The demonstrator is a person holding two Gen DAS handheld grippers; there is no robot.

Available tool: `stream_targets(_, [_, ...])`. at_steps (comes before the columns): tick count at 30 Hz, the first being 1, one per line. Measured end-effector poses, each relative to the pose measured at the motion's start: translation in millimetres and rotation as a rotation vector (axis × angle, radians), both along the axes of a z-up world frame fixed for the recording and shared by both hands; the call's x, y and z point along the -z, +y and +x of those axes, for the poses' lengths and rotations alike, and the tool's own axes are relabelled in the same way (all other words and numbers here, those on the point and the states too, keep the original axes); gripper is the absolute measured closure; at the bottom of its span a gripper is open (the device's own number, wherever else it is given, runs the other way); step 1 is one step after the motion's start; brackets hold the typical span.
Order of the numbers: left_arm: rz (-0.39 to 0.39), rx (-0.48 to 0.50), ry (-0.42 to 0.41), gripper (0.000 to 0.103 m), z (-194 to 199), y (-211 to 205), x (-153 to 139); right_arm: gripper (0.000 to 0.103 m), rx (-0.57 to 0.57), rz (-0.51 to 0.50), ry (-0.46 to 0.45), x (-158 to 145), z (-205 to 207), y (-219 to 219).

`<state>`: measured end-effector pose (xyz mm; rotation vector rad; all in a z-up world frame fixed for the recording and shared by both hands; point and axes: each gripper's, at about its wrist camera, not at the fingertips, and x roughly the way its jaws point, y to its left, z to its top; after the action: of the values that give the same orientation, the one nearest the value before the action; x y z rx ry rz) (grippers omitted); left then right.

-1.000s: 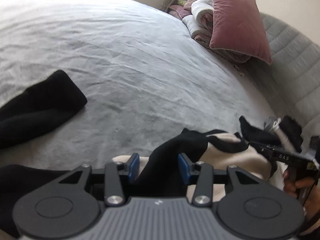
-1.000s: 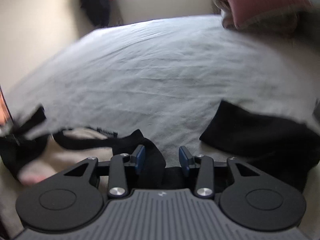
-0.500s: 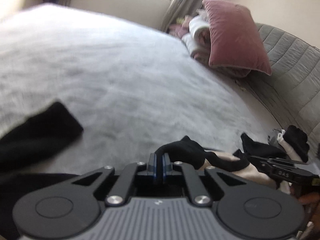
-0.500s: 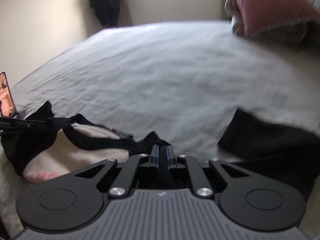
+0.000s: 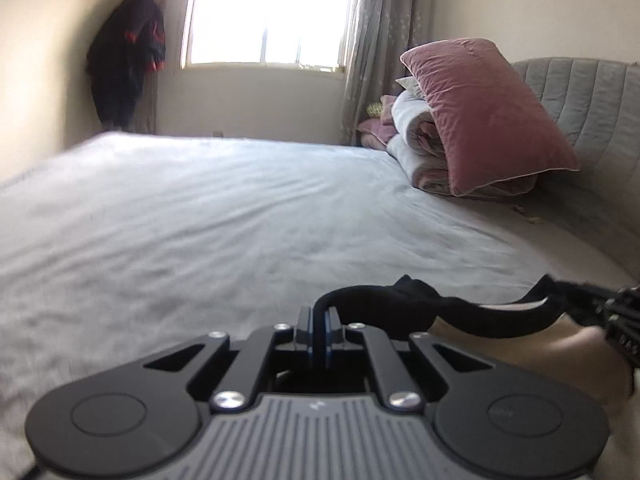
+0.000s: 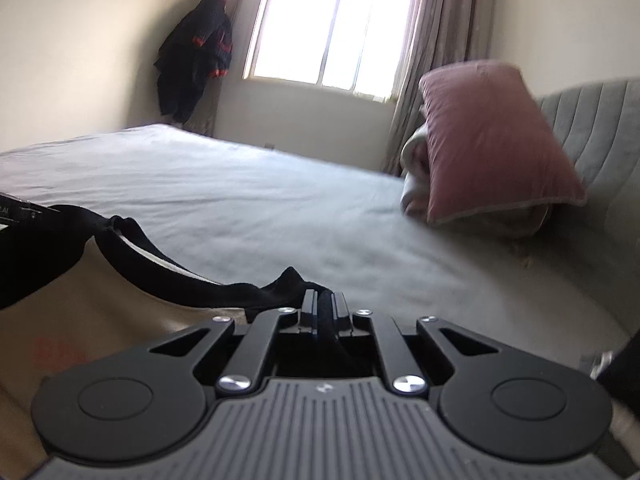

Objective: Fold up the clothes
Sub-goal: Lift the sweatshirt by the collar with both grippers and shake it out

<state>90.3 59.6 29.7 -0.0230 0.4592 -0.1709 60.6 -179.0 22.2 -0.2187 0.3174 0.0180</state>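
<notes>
While pinched shut on the black trim of a beige-and-black garment (image 5: 460, 316), left claw (image 5: 319, 330) low at centre of the left wrist view, pads pressed together with only the thin fabric between; same garment stretching off to the lower right of that frame, where dark parts of the other tool show at the edge. Right claw (image 6: 326, 318) low at centre of the right wrist view, likewise clamped tight on a black fold of the garment (image 6: 120, 292), beige cloth with a faint red mark sagging toward the lower left. Held just above a grey bed (image 5: 200, 220) filling the middle of both frames. Pink pillow (image 5: 484, 116) leaning on folded bedding at right, against a grey headboard (image 5: 592, 112). Bright window (image 6: 332, 28) at top, dark jacket (image 6: 196, 60) hanging at upper left
</notes>
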Motion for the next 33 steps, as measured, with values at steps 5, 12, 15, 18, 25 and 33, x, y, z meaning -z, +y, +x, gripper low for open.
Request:
stream_targets(5, [0.108, -0.060, -0.072, 0.098, 37.3, -8.5, 0.7, 0.094, 0.013, -0.097, -0.076, 8.1, 40.8, 10.3])
stream_targets(12, [0.132, -0.112, -0.067, 0.098, 99.5, -5.3, 9.2, 0.094, 0.035, -0.213, -0.137, 23.1, 95.4, 24.7])
stream_targets(15, [0.148, -0.122, -0.070, 0.098, 123.7, -1.3, 10.9, 0.094, 0.034, -0.254, -0.142, 32.1, 116.9, 30.5])
stream_targets(18, [0.166, -0.124, -0.080, 0.098, 145.7, -0.5, 15.8, 0.094, 0.039, -0.295, -0.136, 41.3, 138.5, 36.4])
stream_targets(25, [0.205, -0.137, -0.052, 0.098, 186.4, -8.2, 40.6, 0.094, 0.073, -0.359, -0.111, 61.5, 177.8, 45.4])
stream_targets(33, [0.277, -0.144, 0.077, 0.097, 212.7, -17.1, 82.6, 0.095, 0.035, -0.458, 0.031, 99.4, 206.2, 51.2])
